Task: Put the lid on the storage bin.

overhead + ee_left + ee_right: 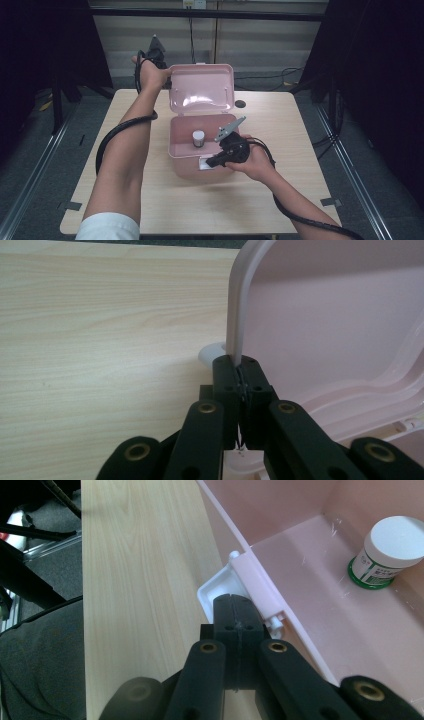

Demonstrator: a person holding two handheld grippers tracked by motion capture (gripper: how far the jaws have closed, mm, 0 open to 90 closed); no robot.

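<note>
A pink plastic box (175, 136) stands open in the middle of the table, with its lid (200, 87) raised at the back. Inside is a small jar (198, 137) with a white cap and a green base (392, 550). My left gripper (168, 80) is at the lid's upper left edge. In the left gripper view, the left gripper (241, 365) is shut on that lid rim (235, 315). My right gripper (209, 163) lies at the box's front wall. Its jaws (239, 602) are shut, with the tips over the white latch (216, 586).
The pale wooden table (150, 200) has bare room left, right and in front of the box. A small dark disc (240, 104) lies right of the lid. Black frame posts and floor cables (280, 75) surround the table. A cable loops along my left forearm.
</note>
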